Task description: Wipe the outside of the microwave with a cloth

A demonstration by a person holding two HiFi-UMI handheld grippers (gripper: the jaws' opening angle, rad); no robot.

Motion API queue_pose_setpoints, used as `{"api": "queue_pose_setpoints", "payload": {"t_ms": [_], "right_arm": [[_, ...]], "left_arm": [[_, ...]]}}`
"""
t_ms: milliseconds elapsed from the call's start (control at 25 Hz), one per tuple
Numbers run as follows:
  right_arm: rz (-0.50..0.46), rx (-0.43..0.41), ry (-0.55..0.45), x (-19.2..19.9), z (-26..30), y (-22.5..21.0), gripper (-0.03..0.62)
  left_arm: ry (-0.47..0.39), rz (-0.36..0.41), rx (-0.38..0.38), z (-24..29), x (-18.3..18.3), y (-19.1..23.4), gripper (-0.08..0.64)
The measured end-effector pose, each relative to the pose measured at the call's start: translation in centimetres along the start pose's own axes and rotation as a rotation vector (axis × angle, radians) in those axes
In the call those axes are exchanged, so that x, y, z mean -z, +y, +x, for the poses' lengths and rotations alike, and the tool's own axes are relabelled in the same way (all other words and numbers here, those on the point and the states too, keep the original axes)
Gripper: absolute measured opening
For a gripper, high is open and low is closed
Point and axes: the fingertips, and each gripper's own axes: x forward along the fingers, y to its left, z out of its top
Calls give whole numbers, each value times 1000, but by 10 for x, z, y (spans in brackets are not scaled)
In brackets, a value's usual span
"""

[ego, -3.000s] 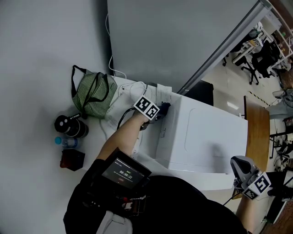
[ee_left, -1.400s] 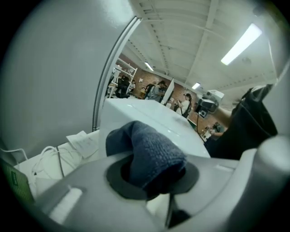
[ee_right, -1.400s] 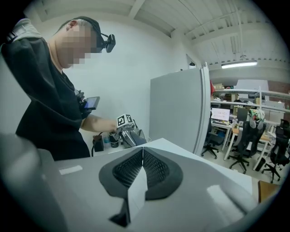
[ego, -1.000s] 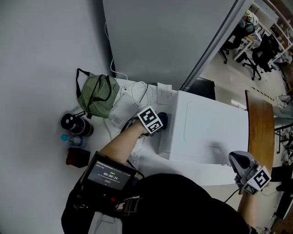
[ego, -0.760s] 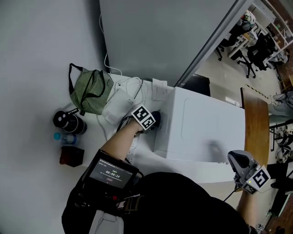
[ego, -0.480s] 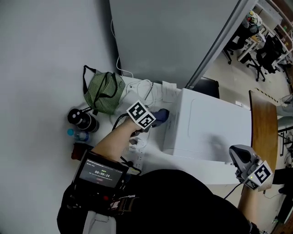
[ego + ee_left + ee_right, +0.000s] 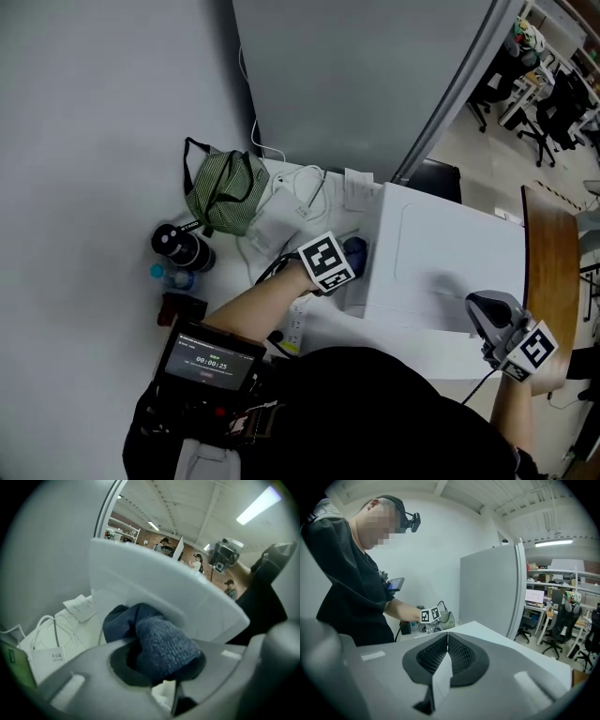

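Note:
The white microwave stands on the white table. My left gripper is shut on a dark blue knitted cloth and holds it against the microwave's left side, near the top edge. In the left gripper view the cloth bulges out between the jaws of the left gripper, with the microwave right behind it. My right gripper is at the microwave's near right corner. It is shut with nothing in it, above the microwave's top.
Left of the microwave lie a green striped bag, white cables and papers, a black round canister, a small bottle, a dark box and a power strip. A grey partition stands behind. A wooden desk is at right.
My left gripper has slid the cloth along the microwave's left side, towards me. The right gripper has stayed at the near right corner. The head view has shifted a little.

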Motion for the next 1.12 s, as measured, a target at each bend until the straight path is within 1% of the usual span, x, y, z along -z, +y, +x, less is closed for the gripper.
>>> {"api": "queue_pose_setpoints", "payload": {"t_ms": [160, 240, 320, 440, 560, 640, 760, 840, 880, 960, 1040, 1120], "right_arm": [[-14, 63, 121, 24, -20, -10, 8], [-21, 74, 153, 27, -25, -10, 8], [-29, 77, 170, 27, -26, -8, 8], [-45, 70, 164, 23, -22, -6, 8], [-57, 51, 119, 15, -14, -2, 8], [-50, 32, 68, 7, -7, 0, 8], [-21, 5, -23, -6, 2, 5, 8], [-13, -14, -78, -13, 8, 7, 8], [-10, -20, -84, -11, 10, 8, 8], [1, -26, -76, -5, 9, 9, 8], [10, -26, -80, -3, 9, 9, 6], [18, -18, -57, 2, 6, 8, 7]], "left_arm": [[4, -99, 42, 41, 29, 34, 71], [24, -132, 48, 63, 47, 47, 71], [50, -144, 35, 82, 62, 59, 71], [76, -115, 4, 86, 66, 63, 71], [47, -83, -14, 55, 56, 50, 71], [7, -48, -21, 15, 38, 30, 71], [-47, 0, -13, -46, 5, -12, 71], [-40, 28, 3, -68, -9, -42, 71], [-17, 44, 18, -67, -10, -55, 71], [50, 74, 47, -44, -2, -70, 71], [104, 89, 42, -18, 11, -64, 71], [125, 75, 30, 1, 22, -45, 71]]}}
